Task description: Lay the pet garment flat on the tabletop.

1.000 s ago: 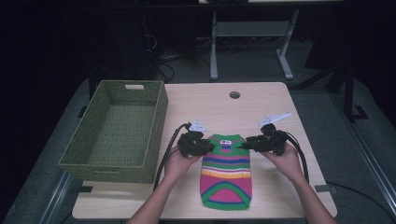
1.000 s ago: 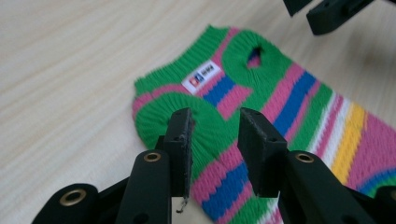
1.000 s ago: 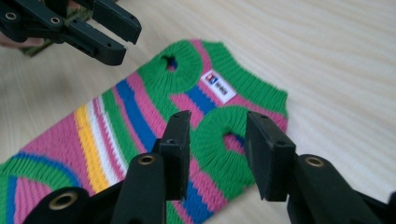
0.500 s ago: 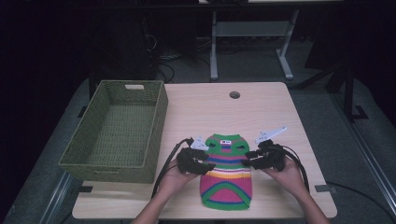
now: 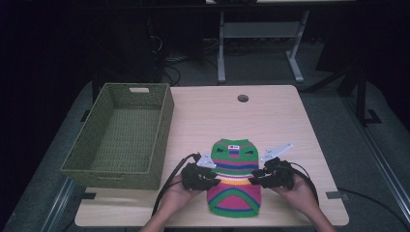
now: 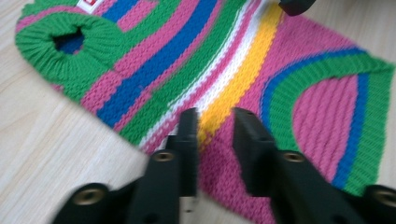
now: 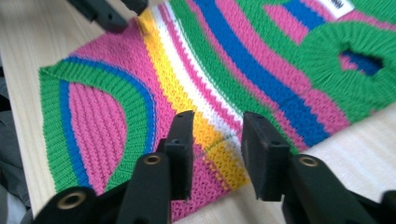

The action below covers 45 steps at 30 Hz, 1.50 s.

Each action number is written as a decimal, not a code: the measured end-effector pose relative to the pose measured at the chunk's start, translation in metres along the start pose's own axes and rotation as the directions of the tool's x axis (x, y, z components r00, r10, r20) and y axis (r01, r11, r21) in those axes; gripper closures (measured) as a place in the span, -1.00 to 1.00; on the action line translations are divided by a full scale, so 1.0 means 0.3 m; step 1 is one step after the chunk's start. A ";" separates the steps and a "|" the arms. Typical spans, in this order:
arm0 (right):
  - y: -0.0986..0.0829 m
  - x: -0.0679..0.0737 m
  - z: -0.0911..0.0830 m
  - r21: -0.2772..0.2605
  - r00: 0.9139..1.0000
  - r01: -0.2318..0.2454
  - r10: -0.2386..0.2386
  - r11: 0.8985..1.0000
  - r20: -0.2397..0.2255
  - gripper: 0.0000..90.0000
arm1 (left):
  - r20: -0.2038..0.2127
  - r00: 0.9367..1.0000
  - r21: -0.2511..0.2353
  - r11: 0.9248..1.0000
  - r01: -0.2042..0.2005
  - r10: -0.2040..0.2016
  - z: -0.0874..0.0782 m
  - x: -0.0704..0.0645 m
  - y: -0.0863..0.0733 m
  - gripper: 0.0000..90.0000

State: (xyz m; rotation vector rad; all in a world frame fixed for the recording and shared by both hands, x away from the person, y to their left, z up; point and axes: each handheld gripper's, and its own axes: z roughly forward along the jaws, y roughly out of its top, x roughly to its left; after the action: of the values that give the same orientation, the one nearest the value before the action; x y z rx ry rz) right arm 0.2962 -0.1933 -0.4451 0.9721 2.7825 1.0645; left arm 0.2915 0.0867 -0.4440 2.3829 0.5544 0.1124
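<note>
A small knitted sweater [image 5: 234, 186] in green, pink, blue, white and yellow stripes lies flat near the table's front edge, neck end away from me. My left gripper [image 5: 212, 180] is at the sweater's left edge, level with the yellow stripe. In the left gripper view the sweater [image 6: 243, 70] spreads ahead, and the left gripper [image 6: 215, 114] is open, its jaws straddling that edge. My right gripper [image 5: 254, 180] mirrors it at the right edge. There the right gripper [image 7: 217, 119] is open over the sweater's [image 7: 224, 60] yellow and white stripes.
A green woven basket [image 5: 121, 140] stands empty at the table's left side. The wooden table [image 5: 270, 121] has a round cable hole [image 5: 242, 98] near its far edge. Cables trail from both grippers toward me. Desk legs and dark floor lie beyond the table.
Both grippers have slid toward me along the sweater's sides, from its shoulder end down to the yellow stripe at its middle. The sweater has stayed flat.
</note>
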 end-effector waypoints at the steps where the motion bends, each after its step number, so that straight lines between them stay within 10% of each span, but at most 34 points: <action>1: -0.002 0.002 0.005 0.014 1.000 -0.003 0.002 1.000 0.005 0.51 | 0.006 1.000 -0.004 1.000 -0.002 0.002 -0.001 -0.001 -0.003 0.76; 13: 0.000 -0.002 0.038 0.063 0.999 0.011 -0.013 0.998 0.036 0.76 | 0.030 0.999 0.035 0.999 0.032 -0.033 0.037 0.010 -0.016 0.89; 45: 0.006 -0.128 0.051 -0.084 0.983 -0.102 0.113 0.991 0.144 0.53 | -0.063 0.992 -0.010 0.994 0.113 -0.113 0.114 0.116 0.068 0.72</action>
State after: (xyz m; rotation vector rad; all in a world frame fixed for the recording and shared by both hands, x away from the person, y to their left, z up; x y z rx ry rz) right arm 0.3317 -0.2043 -0.4636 1.1536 2.5774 1.0543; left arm 0.3381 0.0668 -0.4593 2.3429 0.7167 0.1390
